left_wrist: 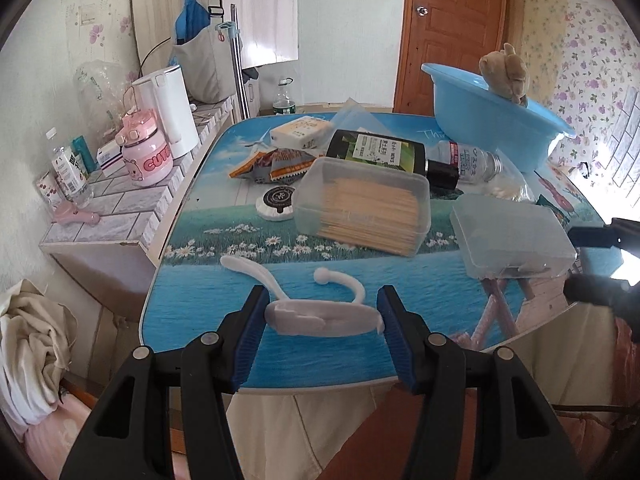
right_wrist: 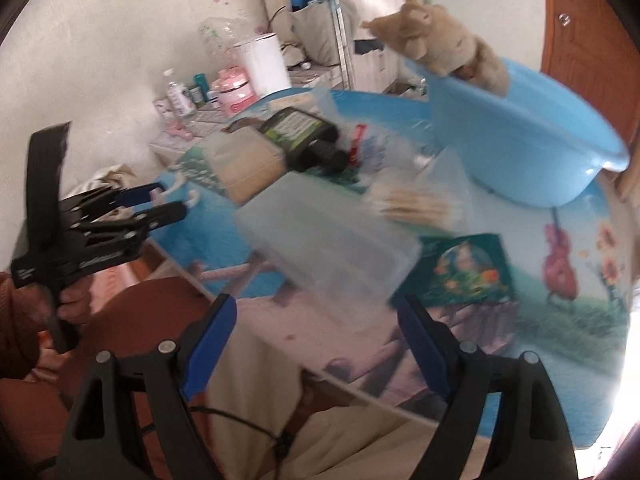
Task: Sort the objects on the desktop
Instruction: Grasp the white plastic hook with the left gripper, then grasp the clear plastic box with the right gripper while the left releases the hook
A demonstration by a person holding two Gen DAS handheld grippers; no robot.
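Note:
My left gripper [left_wrist: 323, 322] is shut on a white plastic hook piece [left_wrist: 320, 318], held crosswise between the blue pads just above the table's near edge; its two curled arms stick out ahead. The right wrist view shows that gripper [right_wrist: 162, 200] at the left in a hand, with the white hook ends [right_wrist: 188, 194] poking out. My right gripper [right_wrist: 316, 314] stands open with nothing between its fingers, just short of an empty clear plastic box [right_wrist: 328, 236], which also lies at the right [left_wrist: 512, 236]. A clear box of wooden sticks [left_wrist: 364, 212] lies mid-table.
The picture-printed table [left_wrist: 200, 312] carries a dark bottle [left_wrist: 376, 152], snack packets [left_wrist: 276, 164], a round white tin [left_wrist: 278, 200] and a small clear bottle [left_wrist: 468, 160]. A blue basin [left_wrist: 492, 120] with a teddy bear [left_wrist: 506, 72] stands at the back right. A green card [right_wrist: 464, 272] lies near the right gripper.

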